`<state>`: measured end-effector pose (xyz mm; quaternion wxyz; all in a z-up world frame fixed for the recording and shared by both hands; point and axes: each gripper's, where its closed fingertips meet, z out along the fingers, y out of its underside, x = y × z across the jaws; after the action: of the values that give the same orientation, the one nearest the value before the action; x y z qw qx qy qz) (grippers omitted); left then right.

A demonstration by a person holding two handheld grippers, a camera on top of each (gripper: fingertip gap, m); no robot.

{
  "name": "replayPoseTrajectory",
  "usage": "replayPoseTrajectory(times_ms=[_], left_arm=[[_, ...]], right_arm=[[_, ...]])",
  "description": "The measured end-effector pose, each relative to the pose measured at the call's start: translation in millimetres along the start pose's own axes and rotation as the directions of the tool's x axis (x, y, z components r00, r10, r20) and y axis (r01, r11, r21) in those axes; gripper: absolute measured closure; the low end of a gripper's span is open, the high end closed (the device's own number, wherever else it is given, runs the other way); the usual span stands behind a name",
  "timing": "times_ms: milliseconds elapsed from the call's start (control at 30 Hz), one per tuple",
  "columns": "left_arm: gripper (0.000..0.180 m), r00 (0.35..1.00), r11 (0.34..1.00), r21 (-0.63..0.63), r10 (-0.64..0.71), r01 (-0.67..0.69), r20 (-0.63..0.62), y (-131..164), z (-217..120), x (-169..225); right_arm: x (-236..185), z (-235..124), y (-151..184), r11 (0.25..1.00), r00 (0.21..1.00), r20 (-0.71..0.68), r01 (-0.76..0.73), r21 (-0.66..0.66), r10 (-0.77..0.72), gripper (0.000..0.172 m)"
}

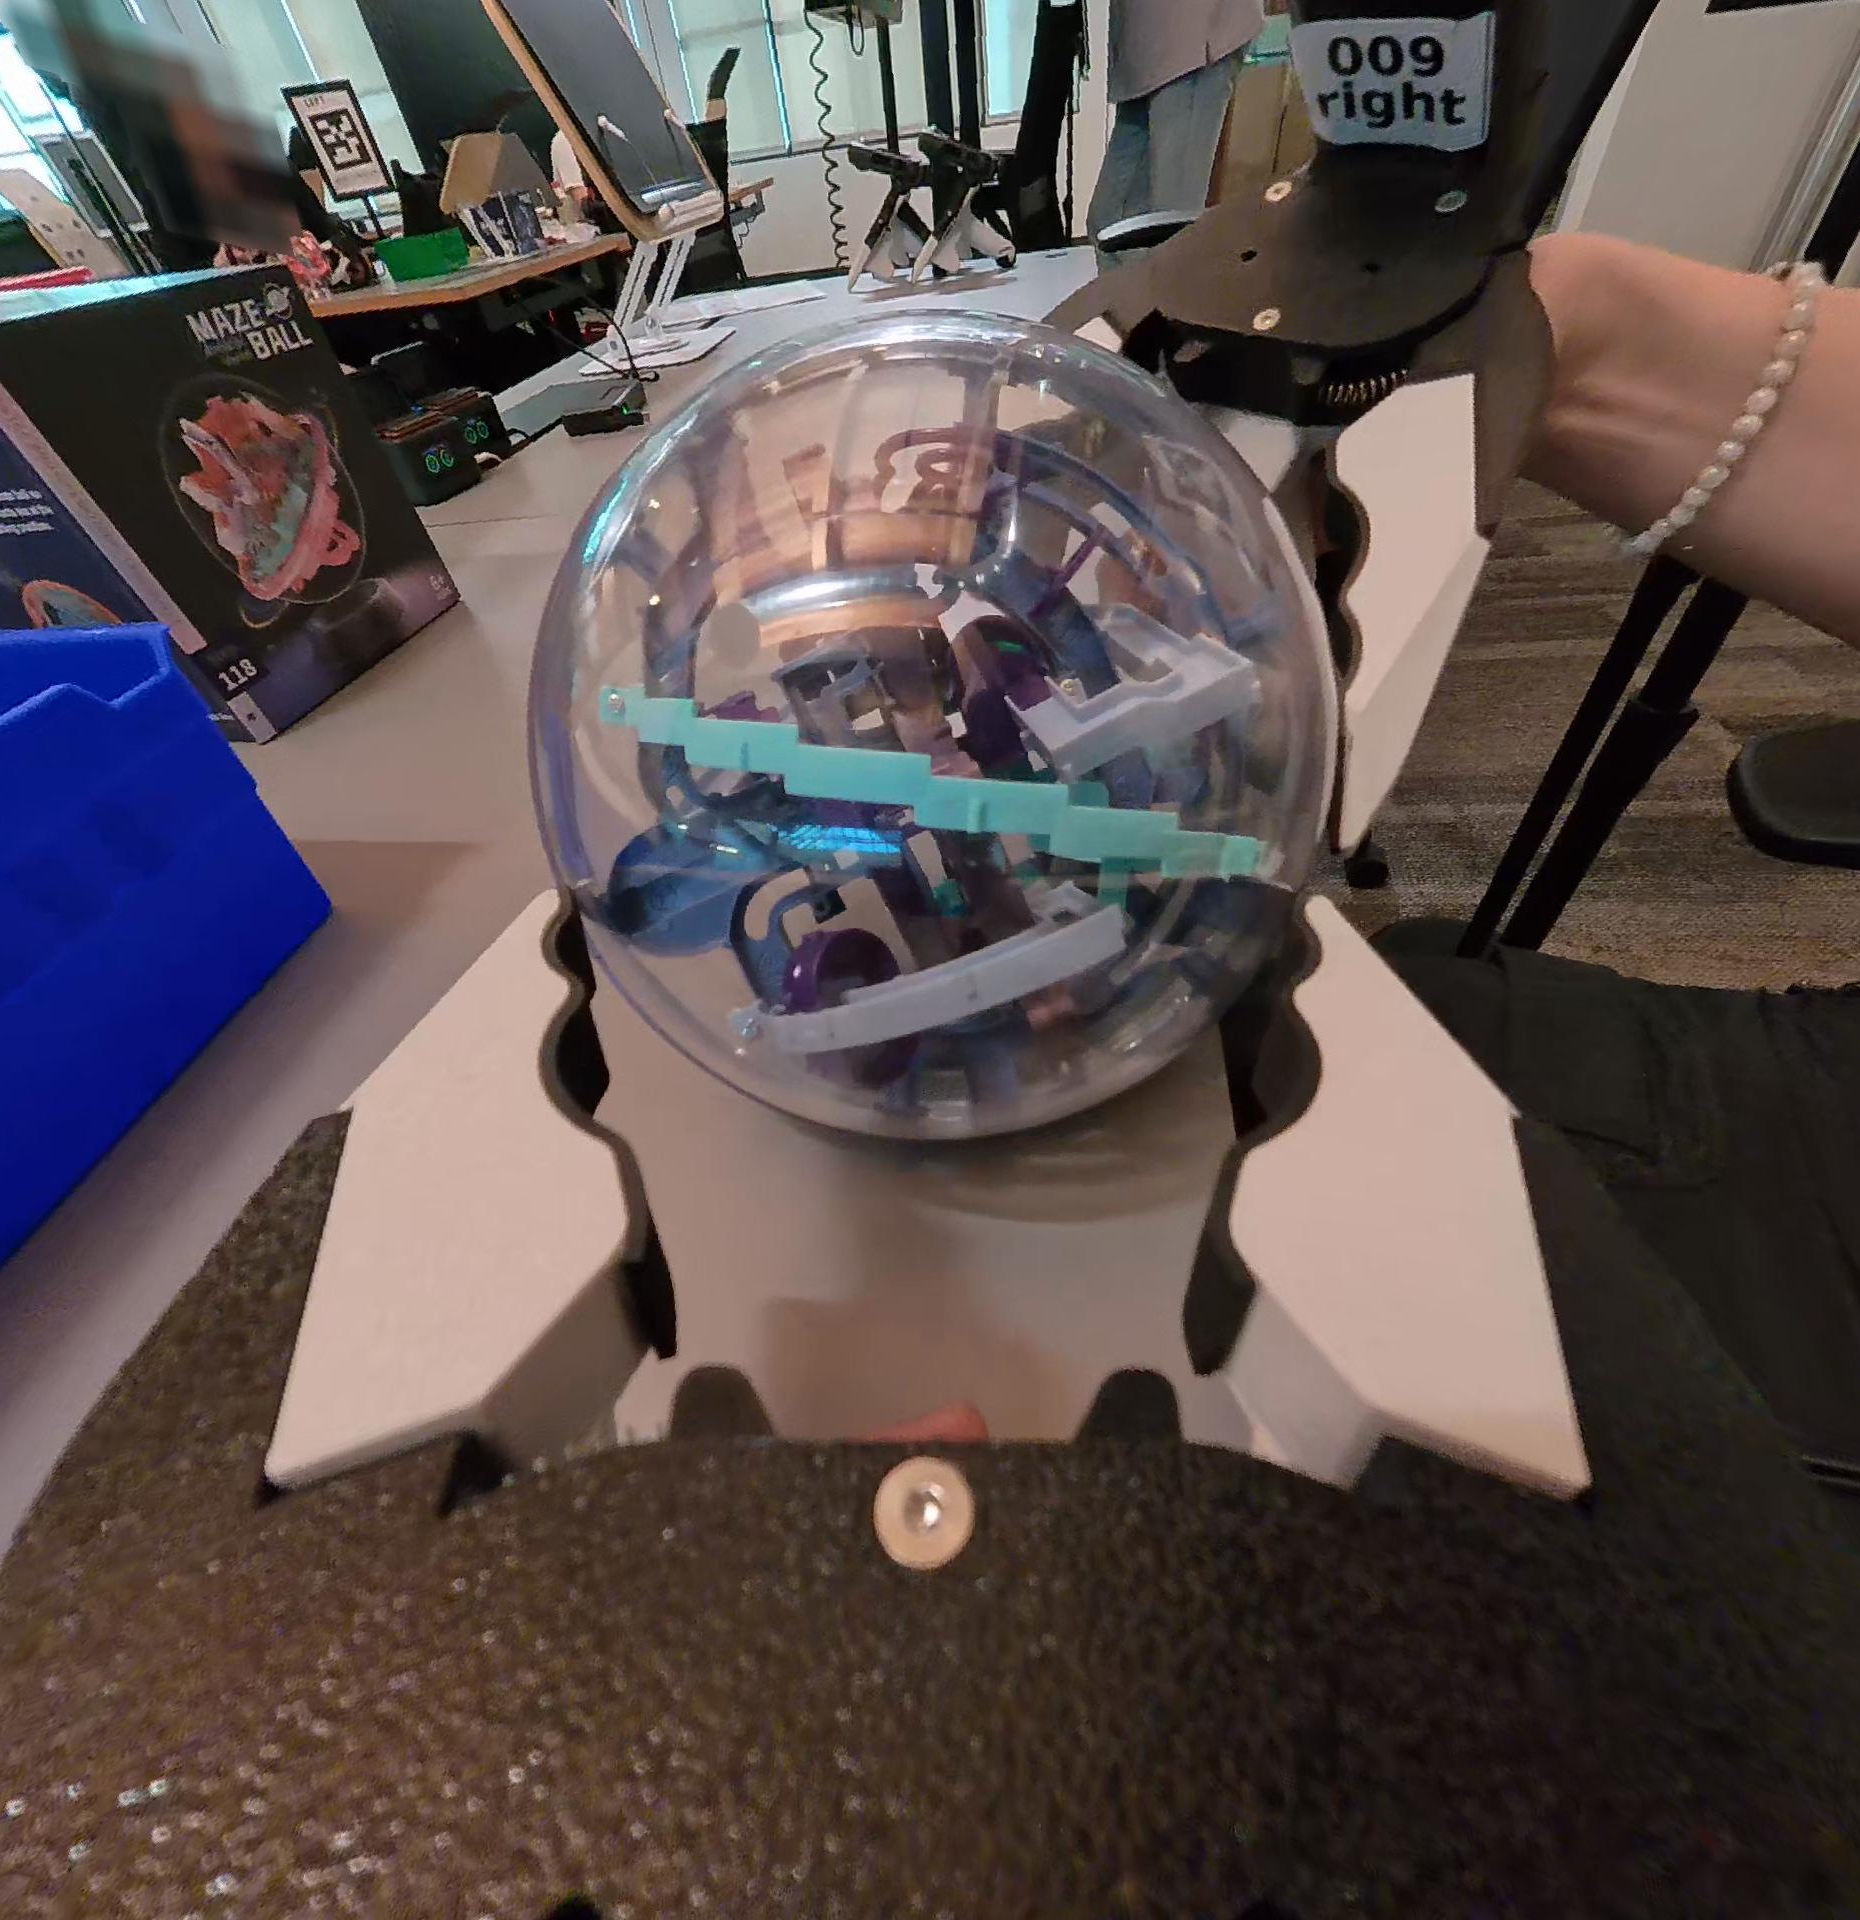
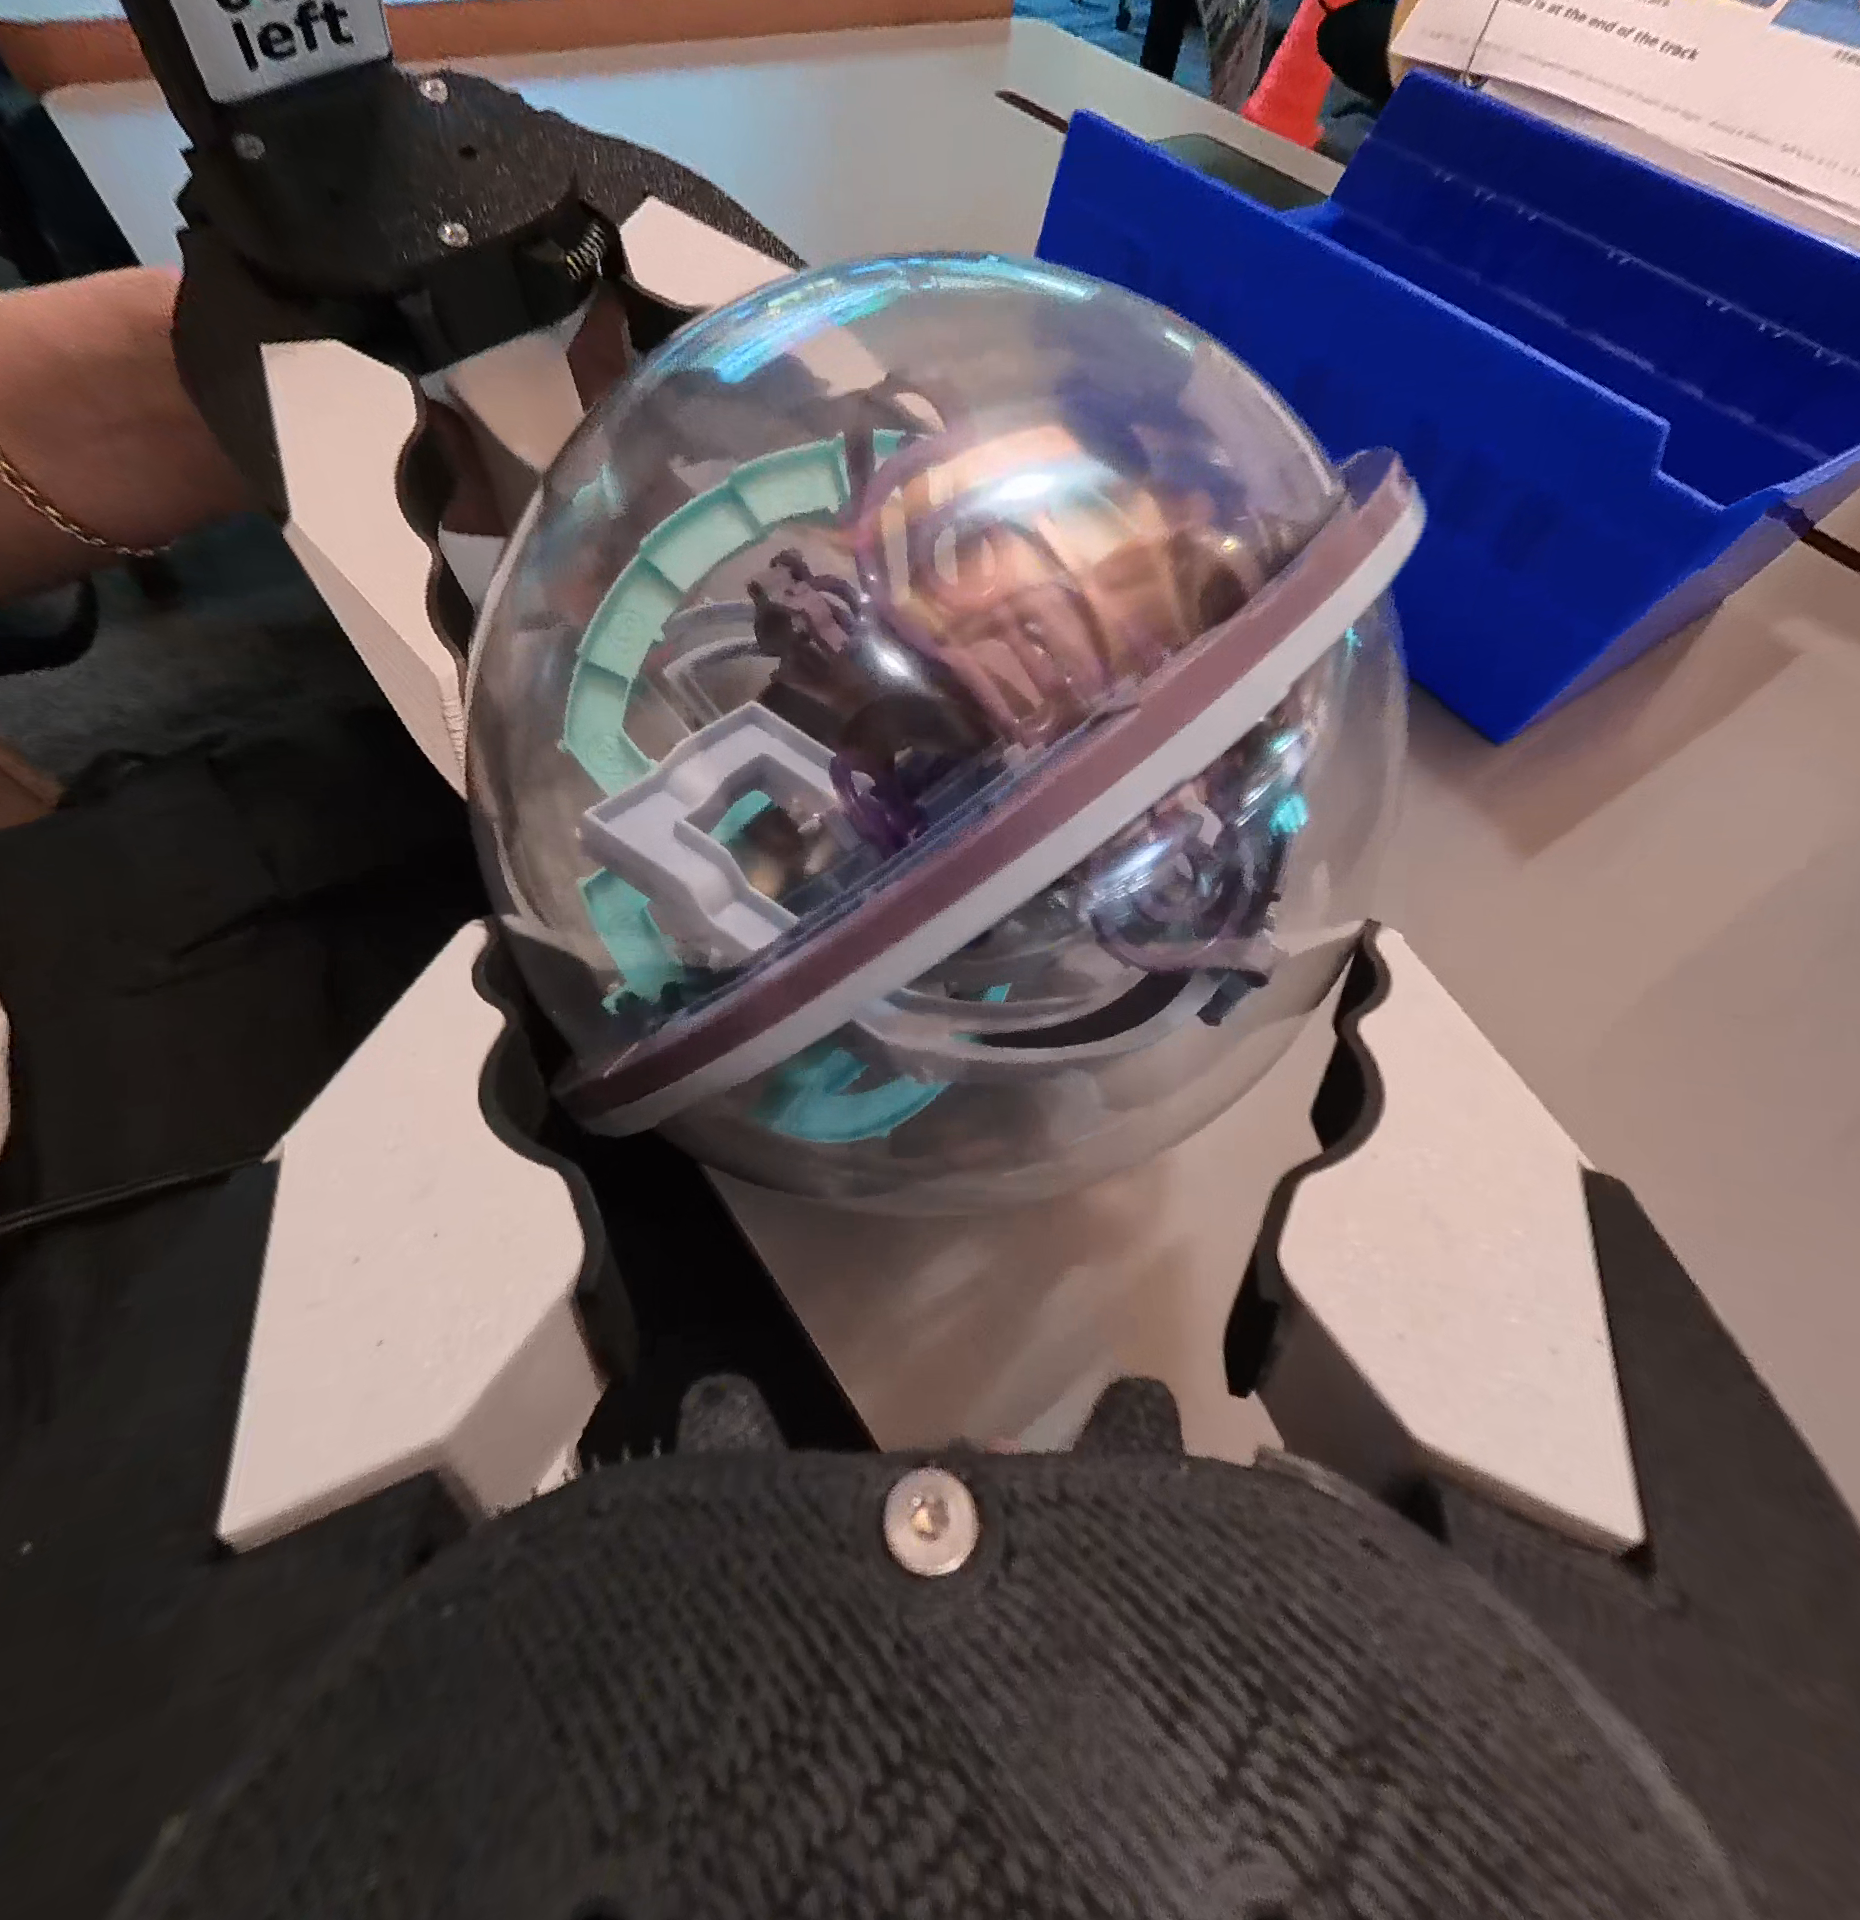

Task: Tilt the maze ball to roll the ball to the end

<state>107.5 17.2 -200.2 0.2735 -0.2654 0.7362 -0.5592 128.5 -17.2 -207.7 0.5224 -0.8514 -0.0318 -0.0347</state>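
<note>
The maze ball point(image 1: 936, 727) is a clear sphere with teal, grey and purple tracks inside. It sits a little above the white table point(image 1: 458, 665), over its own shadow. My left gripper point(image 1: 921, 935) is shut on it, with both pads against its lower sides. My right gripper point(image 2: 926, 966) is shut on the same ball point(image 2: 936, 727), its pads on the shell and on the purple-and-white rim ring point(image 2: 1009, 883), which is tilted. One right gripper finger point(image 1: 1339, 644) shows behind the ball in the left wrist view. One left gripper finger point(image 2: 438, 499) shows at the ball's far left. I cannot pick out the small ball inside.
A blue plastic bin point(image 1: 105, 883) stands at the left of the table and also shows in the right wrist view point(image 2: 1528, 364). The dark maze ball box point(image 1: 230, 468) stands behind it. A person's forearm point(image 1: 1684, 436) holds the right gripper. A tripod leg point(image 1: 1591, 748) stands at the right.
</note>
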Motion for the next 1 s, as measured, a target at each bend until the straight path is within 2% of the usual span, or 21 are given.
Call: replayPoseTrajectory(times_ms=[267,400,533,1000], left_arm=[[0.055,0.999,0.999,-0.028,0.040,-0.041,-0.018,1,-3,3],[0.057,0.999,1.000,0.024,-0.015,0.017,-0.050,-7,-7,5],[0.056,0.999,1.000,0.017,0.002,-0.001,-0.048,-8,-6,7],[0.046,1.000,0.999,0.037,-0.005,0.005,-0.013,-16,-8,4]], right_arm=[[-5,1,4,0.997,0.997,-0.062,0.047,-0.054,-0.051,0.022],[-7,-1,8,0.996,0.996,-0.075,0.040,-0.074,-0.046,0.022],[-8,-2,10,0.995,0.995,-0.089,0.045,-0.086,-0.053,0.023],[-17,14,21,0.991,0.997,-0.062,-0.051,-0.120,0.044,0.024]])
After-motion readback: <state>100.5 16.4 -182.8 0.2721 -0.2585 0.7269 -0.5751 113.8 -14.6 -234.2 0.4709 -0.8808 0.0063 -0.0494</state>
